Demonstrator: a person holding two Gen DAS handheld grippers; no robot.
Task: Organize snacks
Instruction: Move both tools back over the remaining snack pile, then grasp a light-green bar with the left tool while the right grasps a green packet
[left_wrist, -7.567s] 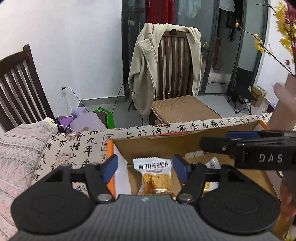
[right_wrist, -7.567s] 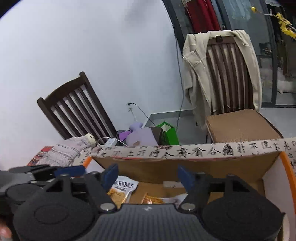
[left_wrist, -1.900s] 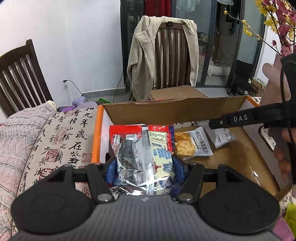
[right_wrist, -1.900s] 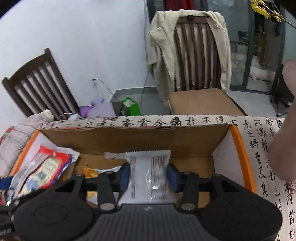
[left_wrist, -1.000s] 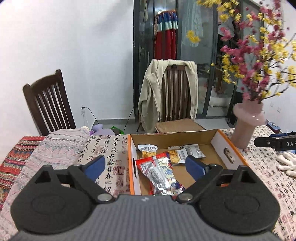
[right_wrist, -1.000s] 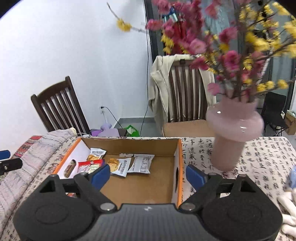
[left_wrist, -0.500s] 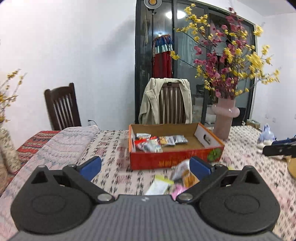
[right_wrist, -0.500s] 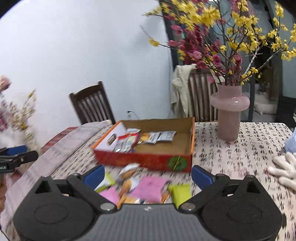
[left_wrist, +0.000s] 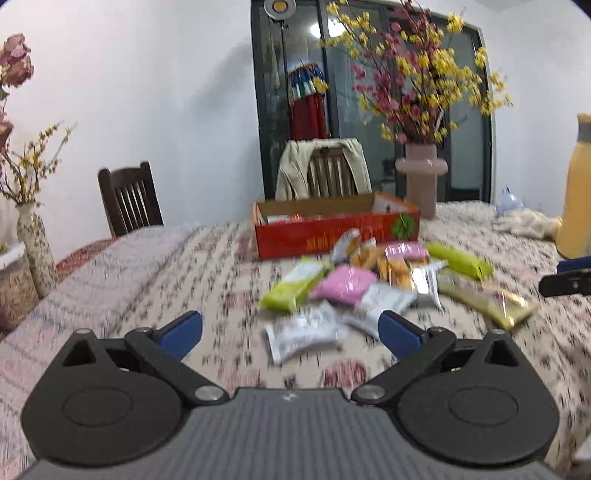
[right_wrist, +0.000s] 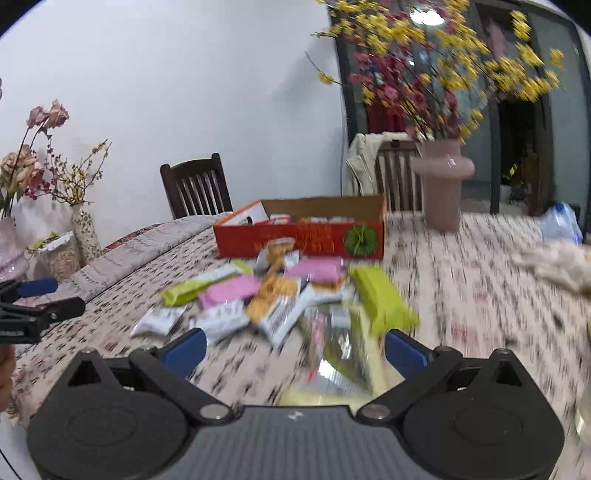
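Hovering both grippers over the counter now, pulled well back from the red cardboard box, where a second ago I was right over it dropping packets in. Left gripper fingers released and empty; right gripper the same. So that delivery is done: a few packets sit in the box, and the main snack pile lies loose on the cloth just in front of it, meaning most of the job is left. Left view shows a white packet closest between my fingers and the yellow bottle at far right. Right view shows a clear-wrapped packet directly under its fingers, likely its next pick, plus the left gripper at frame edge. Both frames motion-blurred, labels unreadable.
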